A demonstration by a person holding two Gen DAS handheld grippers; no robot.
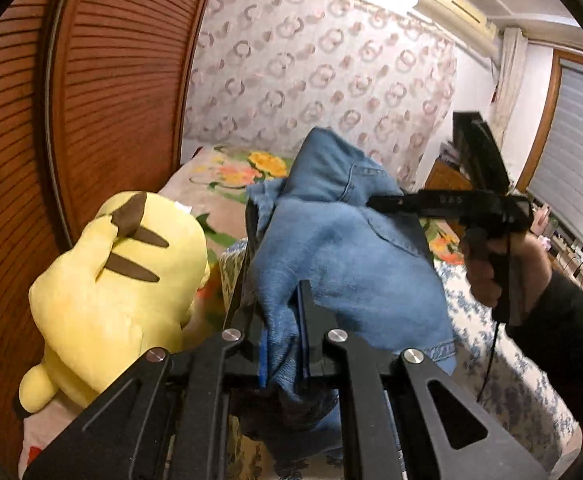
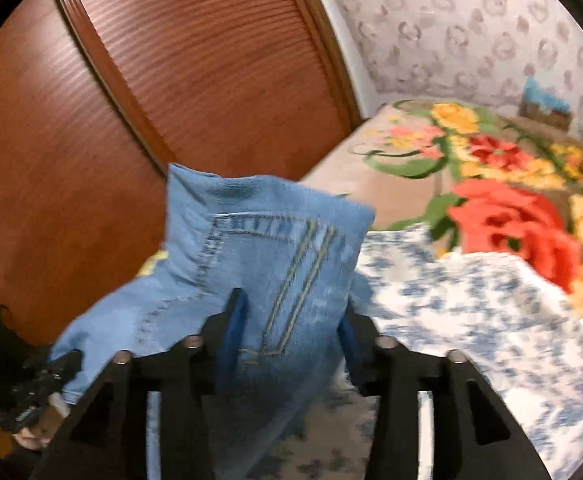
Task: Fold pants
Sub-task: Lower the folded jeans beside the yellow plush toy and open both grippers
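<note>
Blue denim pants (image 1: 343, 248) hang lifted above the bed, held between both grippers. My left gripper (image 1: 283, 312) is shut on a bunched edge of the pants. The right gripper (image 1: 379, 202) shows in the left wrist view, held by a hand at the right, its tip against the pants' upper part. In the right wrist view the pants (image 2: 259, 248) fill the centre, showing a stitched pocket, and my right gripper (image 2: 291, 320) is shut on them, with the fabric draped over and between its blue-padded fingers (image 2: 233, 320).
A yellow plush toy (image 1: 111, 292) lies on the bed at the left, beside the brown louvred wardrobe door (image 1: 91, 80). The bed has a blue-and-white floral sheet (image 2: 471, 320) and a flowered blanket (image 2: 511, 200). A patterned curtain (image 1: 311, 60) hangs behind.
</note>
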